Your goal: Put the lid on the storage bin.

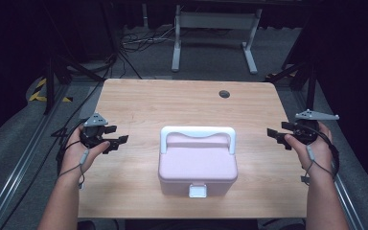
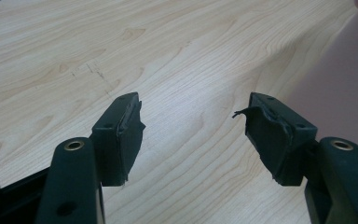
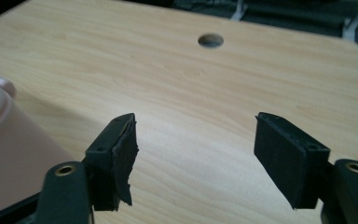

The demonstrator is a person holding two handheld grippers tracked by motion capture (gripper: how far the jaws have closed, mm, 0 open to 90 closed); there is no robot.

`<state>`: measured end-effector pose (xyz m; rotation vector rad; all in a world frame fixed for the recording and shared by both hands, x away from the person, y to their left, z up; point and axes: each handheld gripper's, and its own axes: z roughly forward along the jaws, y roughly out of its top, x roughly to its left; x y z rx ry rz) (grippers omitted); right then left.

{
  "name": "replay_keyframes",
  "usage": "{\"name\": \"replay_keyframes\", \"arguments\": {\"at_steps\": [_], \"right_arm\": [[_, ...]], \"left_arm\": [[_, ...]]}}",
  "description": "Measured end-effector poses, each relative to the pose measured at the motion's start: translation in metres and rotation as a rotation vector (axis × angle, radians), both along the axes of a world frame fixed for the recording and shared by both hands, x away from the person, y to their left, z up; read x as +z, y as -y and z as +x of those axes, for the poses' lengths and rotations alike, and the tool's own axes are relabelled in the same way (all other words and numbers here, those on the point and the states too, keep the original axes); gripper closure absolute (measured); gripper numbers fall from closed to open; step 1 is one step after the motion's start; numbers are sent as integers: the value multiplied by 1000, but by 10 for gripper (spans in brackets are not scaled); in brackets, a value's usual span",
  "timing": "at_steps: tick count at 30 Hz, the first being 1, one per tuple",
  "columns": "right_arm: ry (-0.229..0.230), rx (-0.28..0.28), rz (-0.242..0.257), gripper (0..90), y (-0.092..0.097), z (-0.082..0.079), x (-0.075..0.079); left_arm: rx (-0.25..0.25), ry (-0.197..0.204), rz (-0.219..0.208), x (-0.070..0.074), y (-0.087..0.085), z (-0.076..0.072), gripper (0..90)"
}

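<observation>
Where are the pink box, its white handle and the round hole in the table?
pink box (image 1: 197,165): high view, middle of its lid.
white handle (image 1: 197,130): high view, its top bar.
round hole (image 3: 210,40): right gripper view, the hole's middle.

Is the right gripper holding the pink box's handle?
No. The right gripper is open at the table's right edge, apart from the pink box.
</observation>
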<state>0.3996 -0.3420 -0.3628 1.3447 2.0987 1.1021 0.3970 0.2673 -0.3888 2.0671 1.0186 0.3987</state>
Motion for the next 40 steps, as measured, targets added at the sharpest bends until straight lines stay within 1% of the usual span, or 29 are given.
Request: {"name": "replay_keyframes", "arguments": {"at_steps": [1, 4, 6, 8, 10, 11, 12, 13, 14, 16, 18, 19, 20, 23, 24, 25, 26, 27, 29, 31, 34, 35, 37, 38, 39, 40], "right_arm": [[0, 0, 0, 273, 0, 0, 0], [-72, -17, -45, 265, 1, 5, -9], [-105, -19, -48, 261, 2, 7, -14], [-138, -17, -59, 249, 3, 10, -20], [-189, -21, -74, 245, 3, 11, -26], [-218, -20, -93, 245, 2, 13, -31], [-218, -20, -93, 245, 2, 13, -31], [-239, -21, -106, 245, 1, 13, -33], [-271, -10, -121, 245, -1, 16, -40], [-314, 2, -138, 245, -3, 17, -46], [-343, 10, -154, 245, -4, 18, -51], [-343, 10, -154, 245, -4, 18, -51], [-375, 19, -174, 245, -7, 19, -58], [-430, 33, -192, 245, -9, 20, -65], [-456, 35, -204, 245, -11, 20, -67], [-456, 35, -204, 245, -11, 20, -67], [-476, 39, -213, 246, -12, 20, -70], [-499, 48, -229, 252, -16, 20, -75], [-511, 61, -240, 253, -18, 20, -77], [-500, 70, -241, 252, -20, 20, -78], [-503, 73, -247, 252, -22, 20, -79], [-498, 76, -245, 252, -23, 20, -79], [-471, 91, -225, 252, -23, 20, -77], [-460, 94, -212, 253, -23, 21, -76], [-446, 100, -187, 253, -23, 20, -74], [-446, 100, -187, 253, -23, 20, -74]], "left_arm": [[2, -1, -1, -1, 1, 0, 366], [4, -9, 4, -2, 1, 1, 363], [7, -13, 1, -3, 1, 1, 360], [11, -22, 9, -5, 1, 2, 357], [12, -31, 19, -9, 1, 4, 355], [14, -34, 26, -10, 1, 4, 353], [14, -34, 26, -10, 1, 4, 352], [14, -38, 32, -11, 2, 5, 352], [11, -45, 36, -13, 2, 6, 348], [14, -53, 36, -15, 2, 7, 345], [15, -65, 44, -16, 2, 8, 344], [15, -65, 44, -16, 2, 8, 344], [19, -71, 49, -17, 2, 8, 343], [21, -83, 50, -19, 3, 9, 338], [14, -87, 57, -21, 3, 11, 338], [14, -87, 57, -21, 3, 11, 337], [16, -89, 61, -21, 4, 11, 337], [14, -101, 64, -23, 4, 12, 336], [16, -107, 64, -24, 5, 12, 335], [13, -113, 66, -24, 5, 13, 334], [12, -113, 68, -25, 6, 13, 334], [9, -106, 64, -25, 6, 13, 336], [-17, -73, 78, -25, 7, 14, 350], [-35, -52, 69, -25, 8, 14, 355], [-42, -45, 66, -25, 8, 14, 364], [-42, -45, 66, -25, 8, 14, 365]]}}
